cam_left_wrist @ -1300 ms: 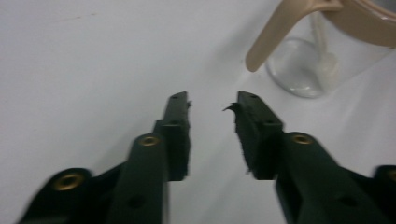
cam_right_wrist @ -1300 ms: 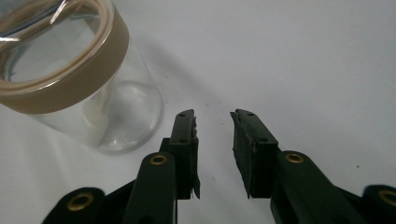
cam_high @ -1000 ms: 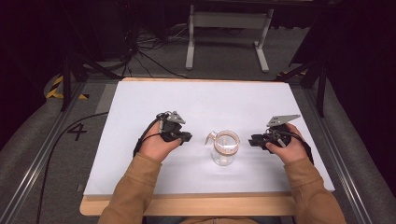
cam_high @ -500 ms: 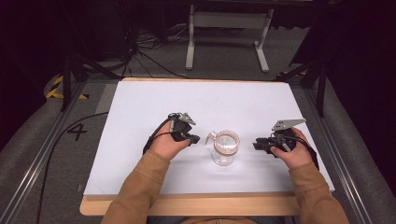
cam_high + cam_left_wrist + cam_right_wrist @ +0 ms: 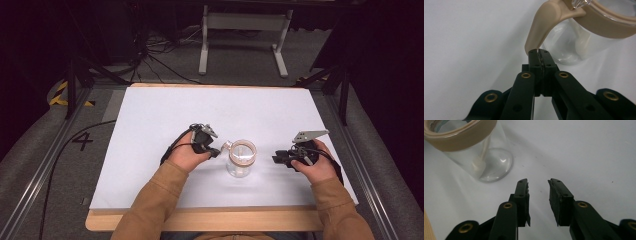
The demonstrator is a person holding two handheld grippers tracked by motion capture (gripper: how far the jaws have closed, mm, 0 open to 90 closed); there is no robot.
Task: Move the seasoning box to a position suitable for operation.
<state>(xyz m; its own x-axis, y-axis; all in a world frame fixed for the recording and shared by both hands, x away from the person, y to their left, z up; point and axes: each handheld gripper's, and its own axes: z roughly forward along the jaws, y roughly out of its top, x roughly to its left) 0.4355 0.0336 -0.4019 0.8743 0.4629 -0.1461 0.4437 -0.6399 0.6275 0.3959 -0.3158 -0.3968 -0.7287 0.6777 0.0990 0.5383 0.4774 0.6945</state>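
White table point(image 5: 150, 115), clear jar point(image 5: 240, 162) with beige-rimmed lid, left gripper point(image 5: 539, 53) closed at lid tab point(image 5: 541, 27), right gripper point(image 5: 537, 185) half open, holding nothing

white table top point(image 5: 165, 115) | floor cables point(image 5: 150, 52) | metal stand point(image 5: 242, 22)

Tan sleeves point(image 5: 150, 200); each black gripper point(image 5: 539, 53) has brass-ringed screw holes, a trailing cable, and a grey triangular plate point(image 5: 310, 135).
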